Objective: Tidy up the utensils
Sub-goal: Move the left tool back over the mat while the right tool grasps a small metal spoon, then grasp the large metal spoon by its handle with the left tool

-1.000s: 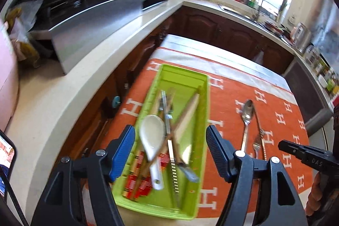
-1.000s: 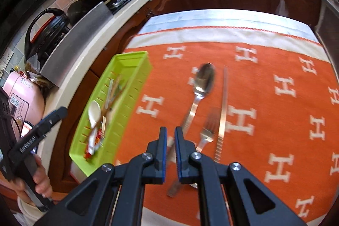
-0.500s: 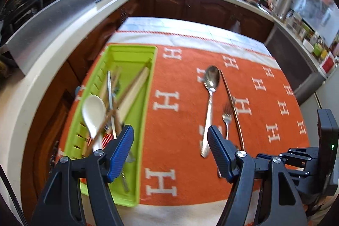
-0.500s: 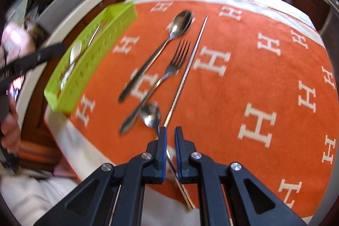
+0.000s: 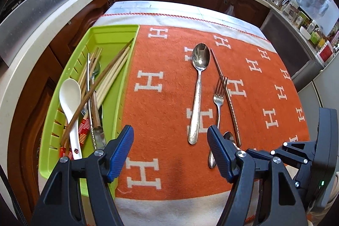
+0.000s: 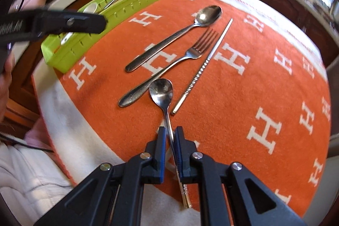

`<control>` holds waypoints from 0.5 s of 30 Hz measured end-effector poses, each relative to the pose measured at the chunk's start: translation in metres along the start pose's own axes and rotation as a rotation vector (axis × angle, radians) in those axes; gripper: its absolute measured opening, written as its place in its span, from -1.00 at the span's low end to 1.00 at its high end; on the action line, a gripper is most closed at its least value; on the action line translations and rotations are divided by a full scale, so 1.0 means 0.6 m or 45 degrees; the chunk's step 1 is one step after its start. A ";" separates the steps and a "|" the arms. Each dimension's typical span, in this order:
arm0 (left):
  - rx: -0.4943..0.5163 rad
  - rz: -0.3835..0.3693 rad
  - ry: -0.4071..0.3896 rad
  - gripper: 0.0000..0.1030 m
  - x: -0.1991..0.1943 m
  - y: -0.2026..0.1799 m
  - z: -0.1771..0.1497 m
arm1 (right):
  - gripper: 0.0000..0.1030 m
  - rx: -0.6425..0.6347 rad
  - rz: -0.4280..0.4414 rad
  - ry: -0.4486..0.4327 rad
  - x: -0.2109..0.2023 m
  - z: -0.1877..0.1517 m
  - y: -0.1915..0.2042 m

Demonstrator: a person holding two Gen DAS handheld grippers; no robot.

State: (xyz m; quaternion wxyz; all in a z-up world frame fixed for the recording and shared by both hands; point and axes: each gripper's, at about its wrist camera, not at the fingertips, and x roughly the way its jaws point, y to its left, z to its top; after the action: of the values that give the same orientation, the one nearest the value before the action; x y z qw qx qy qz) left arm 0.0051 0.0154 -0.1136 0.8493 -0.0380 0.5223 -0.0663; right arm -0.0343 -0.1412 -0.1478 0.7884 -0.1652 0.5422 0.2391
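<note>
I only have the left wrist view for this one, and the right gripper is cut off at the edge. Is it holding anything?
Observer: Yes. The right gripper is shut on the handle of a small spoon.
Operator: Where along the handle?
Observer: Partway down. The handle's tail sticks out behind the pads, toward the camera.
Operator: And the bowl?
Observer: It points away from the gripper and sits right beside the handle end of the fork.

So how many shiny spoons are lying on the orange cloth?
2: a big spoon beside the fork, and a small spoon gripped by the right gripper. The green tray may hide more.
</note>
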 end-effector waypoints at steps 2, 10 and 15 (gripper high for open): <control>0.002 -0.009 0.016 0.36 0.008 -0.002 0.001 | -0.93 -0.007 -0.013 0.001 -0.002 0.002 0.003; 0.060 -0.043 0.008 0.35 0.026 -0.026 0.029 | -0.93 0.204 0.180 -0.072 -0.027 0.007 -0.036; 0.059 -0.153 0.059 -0.16 0.067 -0.041 0.079 | -0.93 0.385 0.216 -0.162 -0.050 0.009 -0.092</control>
State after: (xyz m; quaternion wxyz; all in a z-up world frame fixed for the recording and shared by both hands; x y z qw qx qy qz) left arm 0.0635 -0.0154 -0.1247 0.8322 -0.0483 0.5368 -0.1302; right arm -0.0084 -0.1899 -0.1179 0.8140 0.0171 0.5329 0.2305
